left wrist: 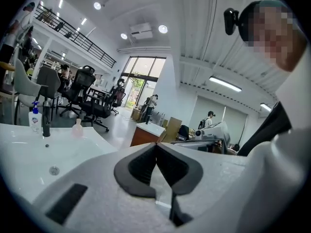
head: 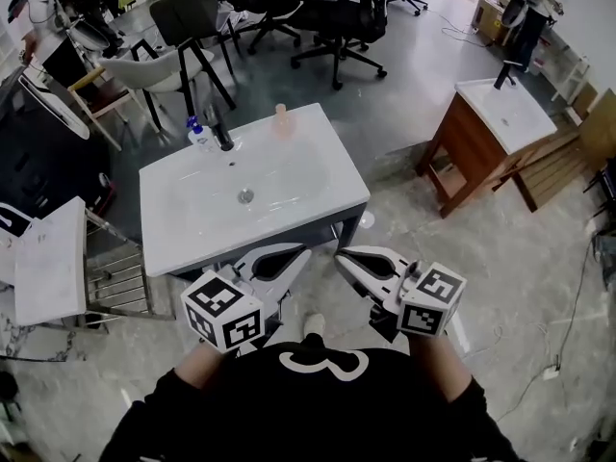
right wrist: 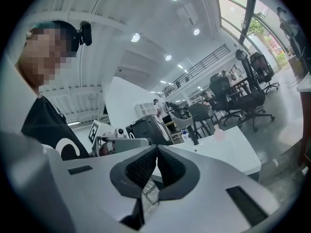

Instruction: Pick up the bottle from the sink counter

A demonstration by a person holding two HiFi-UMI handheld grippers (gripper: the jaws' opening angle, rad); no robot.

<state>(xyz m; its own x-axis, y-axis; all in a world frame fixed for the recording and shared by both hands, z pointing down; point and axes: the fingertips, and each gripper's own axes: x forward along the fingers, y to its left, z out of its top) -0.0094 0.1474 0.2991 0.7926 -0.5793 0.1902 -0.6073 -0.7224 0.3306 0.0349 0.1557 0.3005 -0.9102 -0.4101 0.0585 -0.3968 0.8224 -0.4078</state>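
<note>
In the head view, the white sink counter (head: pixel 192 239) stood straight in front of you. A black tap (head: pixel 222 135) rose at its back rim with a blue-capped bottle (head: pixel 198 137) just beside it. Office chairs (head: pixel 332 17) crowded the floor beyond, and a wooden cabinet (head: pixel 472 147) stood off to your right. You held your left gripper (head: pixel 302 254) and right gripper (head: pixel 343 256) low at the counter's near edge, tips angled toward each other. The pink bottle (head: pixel 281 118) stood upright on the back rim, right of the tap and well apart from both grippers.

In the left gripper view, your left gripper (left wrist: pixel 156 144) had its jaws pressed together, pad against pad. Across the basin, the pink bottle (left wrist: pixel 77 128) showed small and pale, right of the tap (left wrist: pixel 46 123).

In the right gripper view, your right gripper (right wrist: pixel 157 149) likewise had its jaws closed on each other. The pink bottle (right wrist: pixel 219 134) appeared as a blurred, pale shape on the counter's far side, near the tap (right wrist: pixel 194 136).
</note>
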